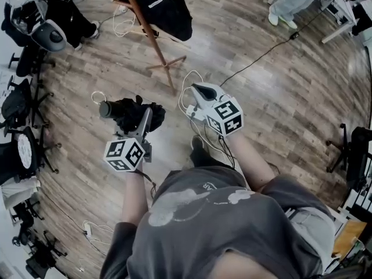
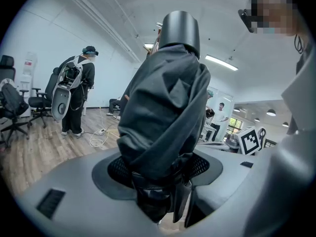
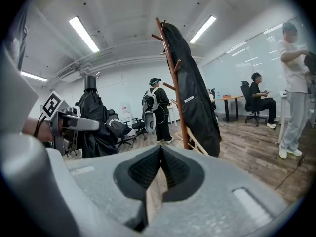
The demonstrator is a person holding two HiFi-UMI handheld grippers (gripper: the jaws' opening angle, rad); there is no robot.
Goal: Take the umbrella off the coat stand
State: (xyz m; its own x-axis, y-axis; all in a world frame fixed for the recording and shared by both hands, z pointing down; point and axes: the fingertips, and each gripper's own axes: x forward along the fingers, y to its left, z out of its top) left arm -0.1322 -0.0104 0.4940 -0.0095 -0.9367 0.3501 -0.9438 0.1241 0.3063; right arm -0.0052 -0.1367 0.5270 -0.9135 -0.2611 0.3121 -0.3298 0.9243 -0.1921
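Two grippers, head view: I have both over the floor (image 1: 279,97). The left gripper (image 1: 146,116) is clamped on the folded black umbrella (image 1: 125,110), and the right gripper (image 1: 195,88) is near it.
Stand, head view: the stand (image 1: 152,36) is ahead, well apart from the umbrella, with a black bag (image 1: 160,4) hanging on it.
Left gripper view: my jaws press the umbrella's bunched cloth from both sides, with its handle (image 2: 180,31) at the top.
Right gripper view: my jaws are pressed together with nothing between them. The stand is ahead and the umbrella is off to the left.
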